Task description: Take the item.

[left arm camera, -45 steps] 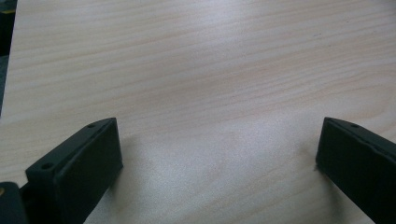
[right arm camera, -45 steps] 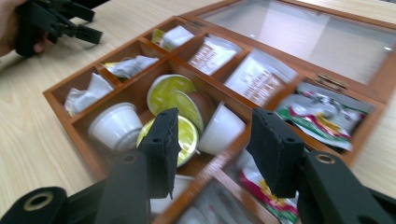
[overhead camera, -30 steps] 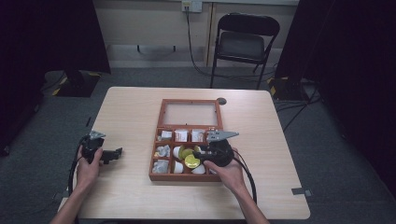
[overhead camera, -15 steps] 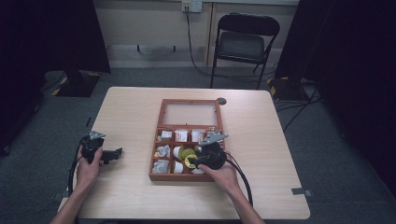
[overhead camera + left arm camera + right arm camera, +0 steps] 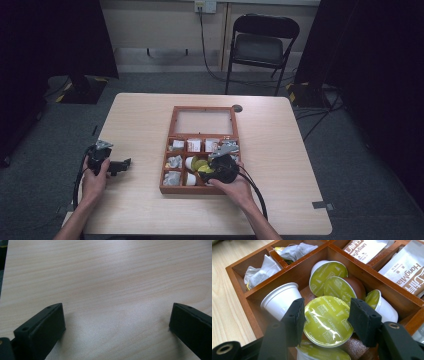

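Note:
A wooden compartment box (image 5: 172, 190) stands at the table's middle. My right gripper (image 5: 212, 167) reaches down into its middle compartment (image 5: 294, 272), which holds several coffee capsules. A capsule with a yellow-green "cappuccino" lid (image 5: 327, 320) lies tilted on the others, between my right gripper's (image 5: 325, 322) jaws. Those jaws have just been opening and stand close beside the capsule's rim without squeezing it. A white capsule (image 5: 280, 300) lies to its left. My left gripper (image 5: 122, 164) rests on the table at the left, wide open over bare wood (image 5: 116, 325).
Tea bags (image 5: 295, 251) fill the left compartments and white sachets (image 5: 409, 272) the far row. The box's glass lid (image 5: 204, 121) lies open behind it. A small dark disc (image 5: 237, 108) sits on the table beyond. A folding chair (image 5: 262, 47) stands past the table.
My right gripper has come down into the box with the yellow-lidded capsule and its jaws have spread. The left hand and gripper have stayed where they were.

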{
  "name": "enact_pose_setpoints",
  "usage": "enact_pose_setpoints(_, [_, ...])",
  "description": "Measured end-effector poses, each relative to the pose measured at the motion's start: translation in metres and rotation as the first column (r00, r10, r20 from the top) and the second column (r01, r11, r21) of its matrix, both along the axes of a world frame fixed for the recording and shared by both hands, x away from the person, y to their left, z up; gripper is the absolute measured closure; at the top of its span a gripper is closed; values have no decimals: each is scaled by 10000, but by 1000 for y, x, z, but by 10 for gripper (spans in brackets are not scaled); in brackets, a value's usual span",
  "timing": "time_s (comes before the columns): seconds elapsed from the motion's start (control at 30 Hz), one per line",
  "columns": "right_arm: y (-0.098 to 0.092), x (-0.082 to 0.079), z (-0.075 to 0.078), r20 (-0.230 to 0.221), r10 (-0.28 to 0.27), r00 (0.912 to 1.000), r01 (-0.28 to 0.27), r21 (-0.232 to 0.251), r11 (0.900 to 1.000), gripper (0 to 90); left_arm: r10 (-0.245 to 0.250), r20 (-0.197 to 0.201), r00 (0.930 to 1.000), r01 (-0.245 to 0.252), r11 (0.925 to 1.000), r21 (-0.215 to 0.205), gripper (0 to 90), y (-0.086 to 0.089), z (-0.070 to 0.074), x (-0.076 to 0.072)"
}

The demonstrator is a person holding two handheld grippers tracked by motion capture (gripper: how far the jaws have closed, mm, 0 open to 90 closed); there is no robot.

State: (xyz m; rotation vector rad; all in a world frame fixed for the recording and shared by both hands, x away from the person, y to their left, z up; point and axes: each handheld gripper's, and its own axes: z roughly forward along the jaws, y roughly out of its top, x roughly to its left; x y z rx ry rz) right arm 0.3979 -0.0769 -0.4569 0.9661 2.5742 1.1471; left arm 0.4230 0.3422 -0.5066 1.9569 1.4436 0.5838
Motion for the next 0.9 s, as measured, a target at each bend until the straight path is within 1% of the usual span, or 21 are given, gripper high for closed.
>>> enact_pose_setpoints(0.13, [0, -1, 0, -34, 58, 10000, -58, 9, 10000, 439, -3, -3, 10000, 3, 10000, -2, 0, 0, 0, 0])
enact_pose_setpoints(0.2, [1, -2, 0, -81, 157, 9998, -158, -70, 9999, 432, -4, 1, 10000, 4, 10000, 2, 0, 0, 0, 0])
enact_pose_setpoints(0.3, [3, -3, -2, -230, 305, 9993, -311, -306, 9990, 466, -4, 1, 10000, 4, 10000, 1, 0, 0, 0, 0])
enact_pose_setpoints(0.43, [5, -4, -2, -187, 395, 9990, -400, -301, 9987, 486, -7, -1, 10000, 7, 10000, -1, 0, 0, 0, 0])
enact_pose_setpoints(0.57, [7, -3, -2, -274, 500, 9984, -508, -273, 9983, 498, -5, 1, 10000, 5, 10000, -1, 0, 0, 0, 0])
enact_pose_setpoints(0.7, [12, -3, -3, -305, 592, 9978, -606, -484, 9970, 507, -4, 3, 10000, 4, 10000, 11, 0, 0, 0, 0])
enact_pose_setpoints(0.83, [13, -2, -3, -382, 671, 9970, -694, -628, 9956, 494, -7, 0, 10000, 7, 10000, 3, 0, 0, 0, 0])
enact_pose_setpoints(0.9, [14, -1, -4, -465, 597, 9971, -630, -743, 9952, 477, -3, 4, 10000, 3, 10000, 9, 0, 0, 0, 0])
